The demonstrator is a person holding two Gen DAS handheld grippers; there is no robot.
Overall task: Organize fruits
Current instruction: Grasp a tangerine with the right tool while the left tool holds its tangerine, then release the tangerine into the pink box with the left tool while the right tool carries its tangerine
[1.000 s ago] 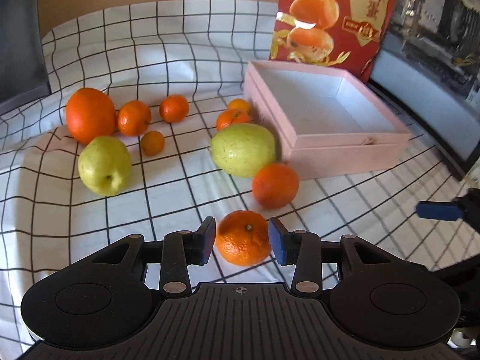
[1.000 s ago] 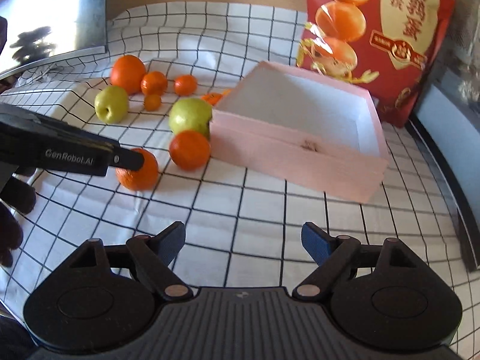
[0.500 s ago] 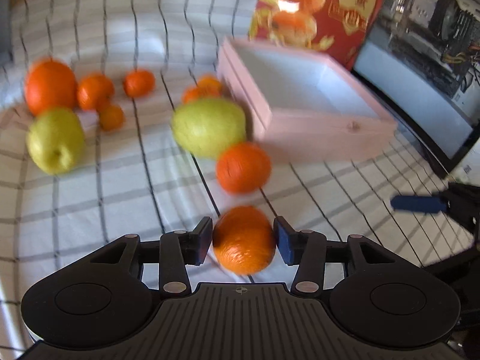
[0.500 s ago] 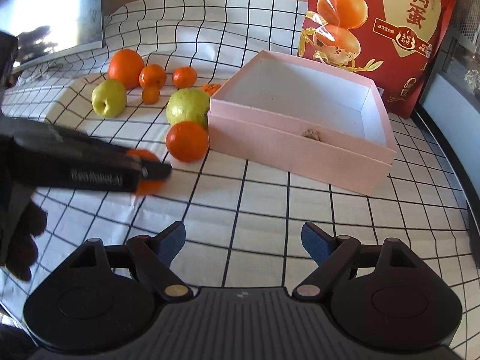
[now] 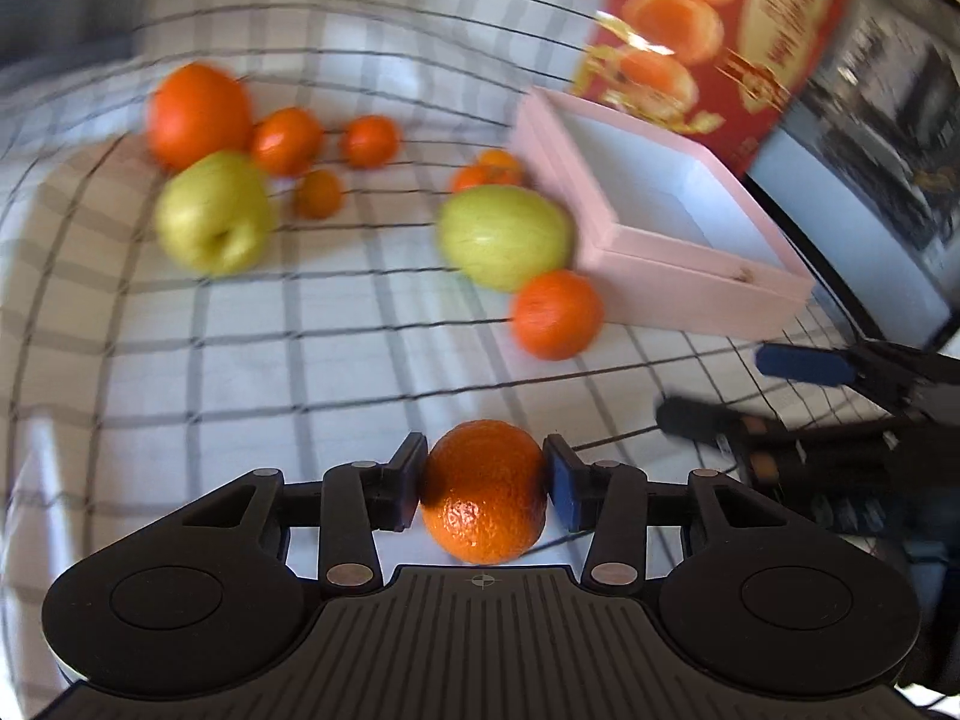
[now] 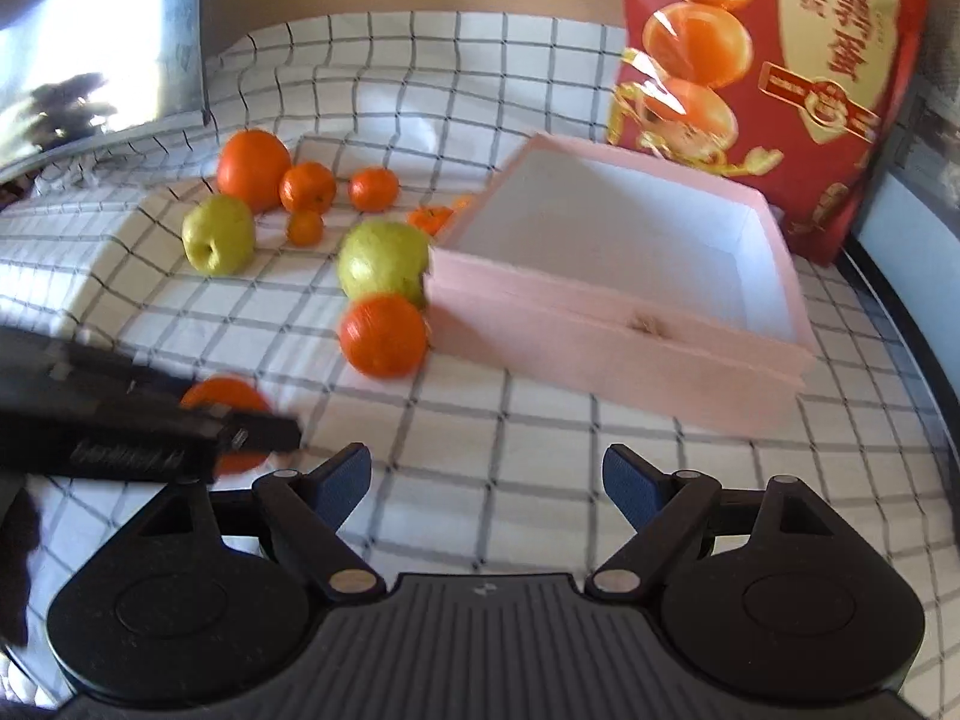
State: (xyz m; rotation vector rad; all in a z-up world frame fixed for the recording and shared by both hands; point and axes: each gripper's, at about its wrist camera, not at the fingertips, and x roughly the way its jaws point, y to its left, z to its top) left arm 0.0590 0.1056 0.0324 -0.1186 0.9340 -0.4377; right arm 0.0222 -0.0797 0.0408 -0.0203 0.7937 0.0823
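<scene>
- My left hand-held gripper (image 5: 483, 483) has an orange (image 5: 483, 492) between its pads, both pads against the peel, and the jaws are closing on it.
- From the right wrist view that orange (image 6: 223, 403) sits low on the left, partly hidden behind the left tool's black body.
- My right hand-held gripper (image 6: 485, 480) hangs released, blue pads wide apart, only the checked cloth (image 6: 510, 456) between them.
- The pink box (image 6: 612, 354) stands ahead of the right tool, lid off, its white inside bare.
- A second orange (image 6: 384, 335) lies just beside the box's near left corner, with a green apple (image 6: 384, 261) right behind it and against the box wall.
- Further left I see another green apple (image 6: 217, 234), a large orange (image 6: 253, 162) and three small mandarins clustered around them.
- A red printed bag (image 6: 774, 84) stands upright behind the box.
- The left view is motion-blurred beyond the gripped fruit.
</scene>
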